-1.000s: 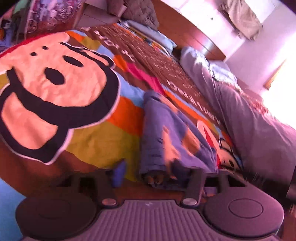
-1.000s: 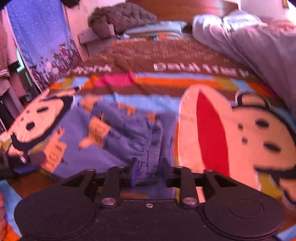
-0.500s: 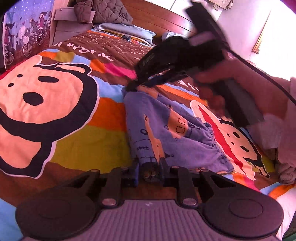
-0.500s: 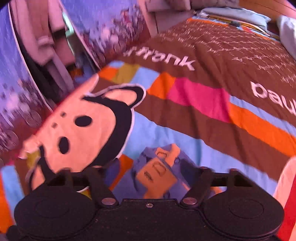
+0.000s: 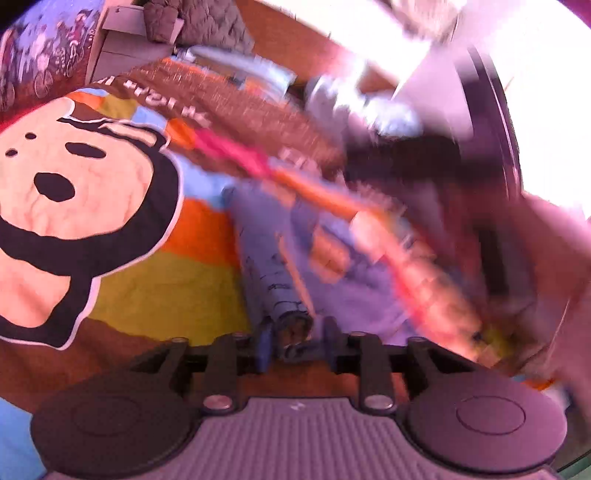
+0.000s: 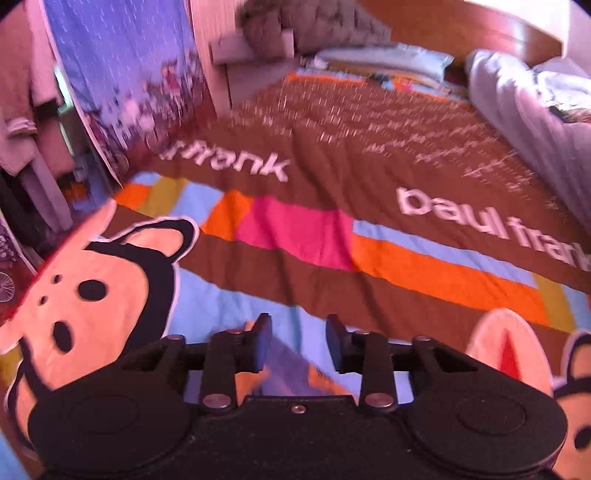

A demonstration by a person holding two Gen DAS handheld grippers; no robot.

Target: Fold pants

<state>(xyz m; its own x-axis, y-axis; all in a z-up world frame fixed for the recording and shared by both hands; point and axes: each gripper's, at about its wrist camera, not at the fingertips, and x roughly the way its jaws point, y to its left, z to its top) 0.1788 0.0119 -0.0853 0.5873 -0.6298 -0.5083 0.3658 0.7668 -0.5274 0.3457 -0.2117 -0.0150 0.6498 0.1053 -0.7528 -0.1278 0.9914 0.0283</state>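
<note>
1. Two grippers in play, one per view; one pair of pants; one bedspread; two pillows at the far end.
2. Left gripper point(image 5: 297, 338): parted to a middling gap, fingers point(image 5: 264, 345) either side of a rolled cuff, not clearly pinching it; no firm hold visible.
3. Right gripper point(image 6: 298, 341): parted to a similar gap, nothing between the fingers point(image 6: 260, 341), hanging above the bedspread with a sliver of pants just beneath and behind the tips.
4. Pants point(image 5: 284, 266): directly ahead of the left gripper, running away from it along the bedspread; lavender-blue with orange patches and small dark doodles, bunched lengthwise, cuff end nearest the tips, wider part spreading off to the right.
5. Same pants in the right wrist view point(image 6: 284, 365): only a blue-and-orange corner, mostly covered by the gripper body.
6. Bedspread point(image 6: 303, 236): brown, orange, pink, blue and yellow blocks, white lettering, big cartoon monkey faces to the left of both grippers.
7. Farther out: a light blue pillow point(image 6: 384, 59), a grey one point(image 6: 517, 96) right of it, a quilted grey bundle point(image 6: 314, 26) on a ledge, a wooden headboard point(image 6: 461, 26).
8. Right half of the left wrist view: heavy motion smear; a dark shape and pinkish mass there, impossible to identify.
</note>
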